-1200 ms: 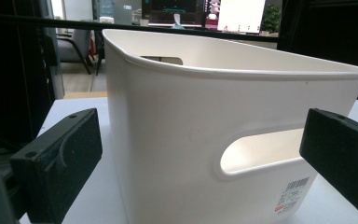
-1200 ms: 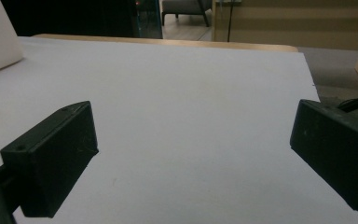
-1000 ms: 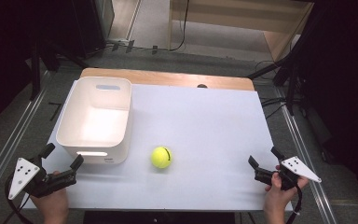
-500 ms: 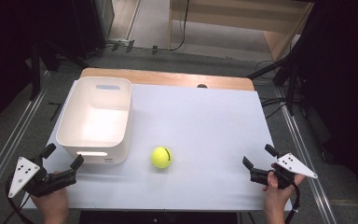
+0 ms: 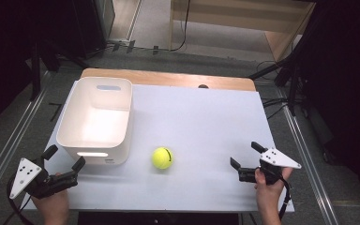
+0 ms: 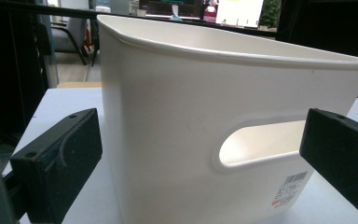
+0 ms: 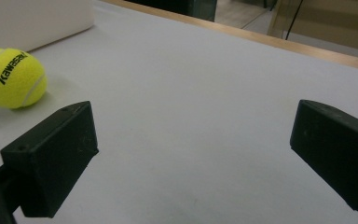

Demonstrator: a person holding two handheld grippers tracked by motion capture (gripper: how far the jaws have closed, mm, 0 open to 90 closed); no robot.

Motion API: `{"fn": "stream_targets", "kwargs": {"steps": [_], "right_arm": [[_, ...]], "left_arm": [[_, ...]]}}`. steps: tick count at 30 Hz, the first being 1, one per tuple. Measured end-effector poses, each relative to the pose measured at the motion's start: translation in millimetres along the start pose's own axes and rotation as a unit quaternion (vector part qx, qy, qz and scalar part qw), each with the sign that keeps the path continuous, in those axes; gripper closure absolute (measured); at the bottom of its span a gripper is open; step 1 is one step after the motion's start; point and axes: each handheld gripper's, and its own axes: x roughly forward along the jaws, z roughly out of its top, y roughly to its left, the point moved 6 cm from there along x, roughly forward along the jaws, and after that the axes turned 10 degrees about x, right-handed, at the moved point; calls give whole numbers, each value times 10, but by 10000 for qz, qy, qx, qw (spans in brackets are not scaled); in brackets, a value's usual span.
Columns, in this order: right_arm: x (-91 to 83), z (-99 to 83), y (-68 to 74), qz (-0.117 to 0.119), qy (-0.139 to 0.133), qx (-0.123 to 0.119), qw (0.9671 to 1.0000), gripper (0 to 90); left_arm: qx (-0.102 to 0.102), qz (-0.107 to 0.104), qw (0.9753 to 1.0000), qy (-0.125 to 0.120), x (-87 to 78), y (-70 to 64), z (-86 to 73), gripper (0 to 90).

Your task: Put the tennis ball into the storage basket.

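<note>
A yellow tennis ball (image 5: 162,158) lies on the white table (image 5: 201,122), just right of the white bin (image 5: 96,119). In the right gripper view the ball (image 7: 12,78) sits at the far left, beyond the jaws. My right gripper (image 5: 246,156) stands open near the table's front right, jaws wide apart with nothing between them (image 7: 193,154). At the front left corner my left gripper (image 5: 64,157) is open too, close to the bin's near wall. The bin's wall (image 6: 177,126) with its handle slot fills the space ahead of the left gripper (image 6: 200,158).
A wooden strip (image 5: 168,78) runs along the table's far edge. Metal rails (image 5: 9,145) line the floor on both sides. Dark stands and cables (image 5: 281,79) crowd the floor beyond the table's far right corner.
My right gripper has moved left along the front of the table, towards the ball. The left gripper, the ball and the bin have stayed in place.
</note>
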Motion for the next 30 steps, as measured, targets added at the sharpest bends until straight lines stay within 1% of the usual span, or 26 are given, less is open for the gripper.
{"fn": "stream_targets", "kwargs": {"steps": [4, 6, 14, 17, 19, 22, 26, 30], "right_arm": [[40, 41, 52, 60, 25, -111, 9999, 0], [55, 70, 91, 112, 47, -114, 9999, 0], [171, 209, 245, 312, 85, -257, 9991, 0], [233, 243, 292, 294, 194, -322, 9989, 0], [275, 264, 329, 355, 238, -346, 9985, 0], [321, 277, 363, 380, 318, -399, 9980, 0], [378, 303, 388, 399, 414, -474, 9972, 0], [411, 331, 412, 429, 516, -496, 9965, 0]], "left_arm": [[15, 4, 10000, 18, 7, -4, -2, 0], [23, 2, 10000, 18, 7, -5, -3, 0], [18, -18, 10000, -7, 5, -8, 0, 0], [11, -12, 10000, -17, 2, -5, 0, 0], [14, -6, 10000, -24, 4, -6, 0, 0], [47, -9, 10000, -12, 8, -15, -1, 0], [52, 7, 10000, -12, 7, -17, -2, 0], [80, 10, 10000, 9, 8, -22, -4, 0]]}}
